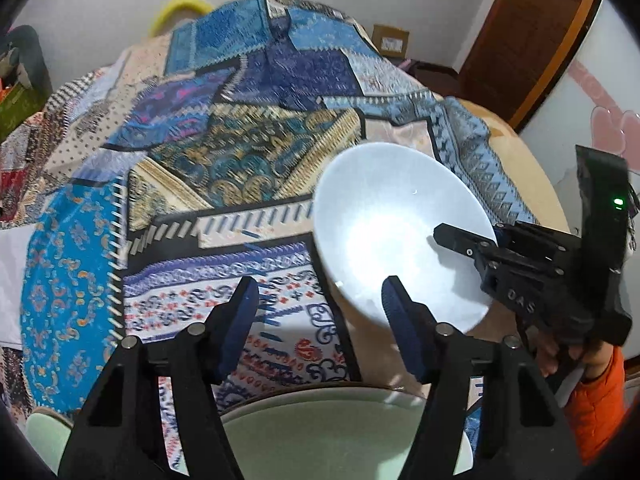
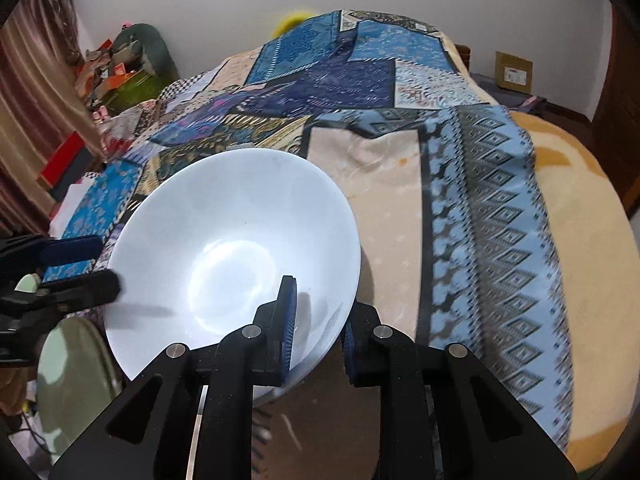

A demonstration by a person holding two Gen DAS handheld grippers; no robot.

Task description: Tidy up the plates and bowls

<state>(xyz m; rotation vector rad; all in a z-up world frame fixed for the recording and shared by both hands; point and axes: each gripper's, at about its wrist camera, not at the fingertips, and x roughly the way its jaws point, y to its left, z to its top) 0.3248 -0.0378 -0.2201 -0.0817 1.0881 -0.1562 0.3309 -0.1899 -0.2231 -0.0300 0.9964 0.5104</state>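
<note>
A: What's around the white bowl (image 2: 232, 248)?
B: Patchwork cloth (image 1: 248, 128) w/ blue and gold panels under it, over a beige blanket (image 2: 580, 200). Pale green plate (image 1: 340, 436) at bottom of left wrist view, just below the left hand-held gripper (image 1: 320, 300); a smaller green piece (image 1: 44, 436) at lower left, cut off.
A: Grippers?
B: Right hand-held gripper (image 2: 316, 320) clamped on the bowl's near rim, one finger inside, one outside; bowl tilted, off the cloth. Left one spread apart, nothing btwn its fingers, right next to the bowl.
A: Anything hard to read?
B: Cloth blurred. Clutter by the curtain (image 2: 24, 120) too small to ID. Cardboard box (image 2: 514, 72) by far wall, label illegible. Bowl's underside hidden.
</note>
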